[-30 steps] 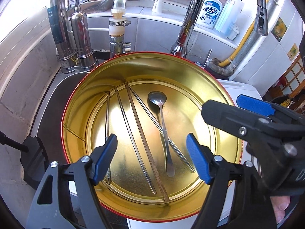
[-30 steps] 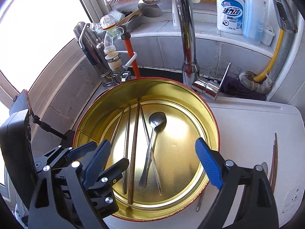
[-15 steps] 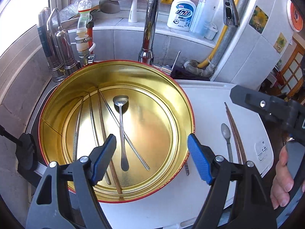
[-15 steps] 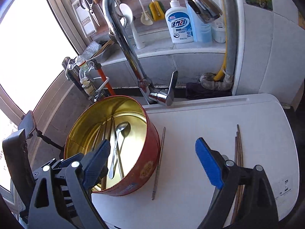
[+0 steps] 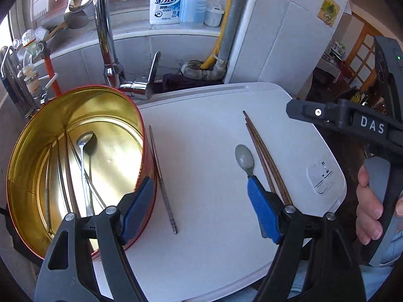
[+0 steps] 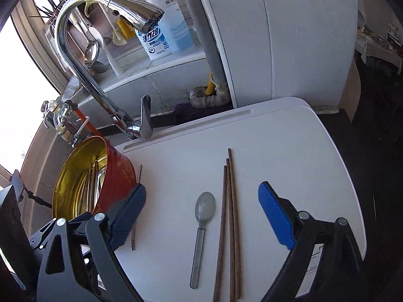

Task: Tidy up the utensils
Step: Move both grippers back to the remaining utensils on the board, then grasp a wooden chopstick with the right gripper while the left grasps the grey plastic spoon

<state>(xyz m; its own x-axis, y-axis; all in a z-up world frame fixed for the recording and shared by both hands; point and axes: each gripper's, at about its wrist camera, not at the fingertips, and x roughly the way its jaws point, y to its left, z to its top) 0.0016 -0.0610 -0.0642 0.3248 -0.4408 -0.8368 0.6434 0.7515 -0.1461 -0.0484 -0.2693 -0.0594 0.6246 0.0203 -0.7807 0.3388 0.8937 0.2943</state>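
A red tin [image 5: 105, 105] with a gold inside stands at the left and holds a metal spoon [image 5: 84, 151] and several metal chopsticks. On the white board [image 5: 201, 115] lie one metal chopstick [image 5: 163, 183] beside the tin, a grey spoon [image 5: 244, 158] and brown wooden chopsticks [image 5: 264, 158]. My left gripper [image 5: 200, 181] hangs open above the board between the metal chopstick and the grey spoon, holding nothing. My right gripper [image 6: 201, 186] is open and empty, above the grey spoon [image 6: 205, 206] and wooden chopsticks [image 6: 230, 214]. The tin [image 6: 118, 166] is to its left.
A chrome faucet [image 5: 105, 37] arches behind the tin, with soap bottles [image 5: 165, 0] on the ledge. A person's hand [image 5: 370, 201] grips the right gripper's handle at the right. The board [image 6: 289, 151] ends in a rounded edge on the right, with dark floor beyond.
Both views have swung right, from over the tin to over the white board. The tin now sits at the left; the grey spoon and wooden chopsticks came into view. Both jaws stay wide.
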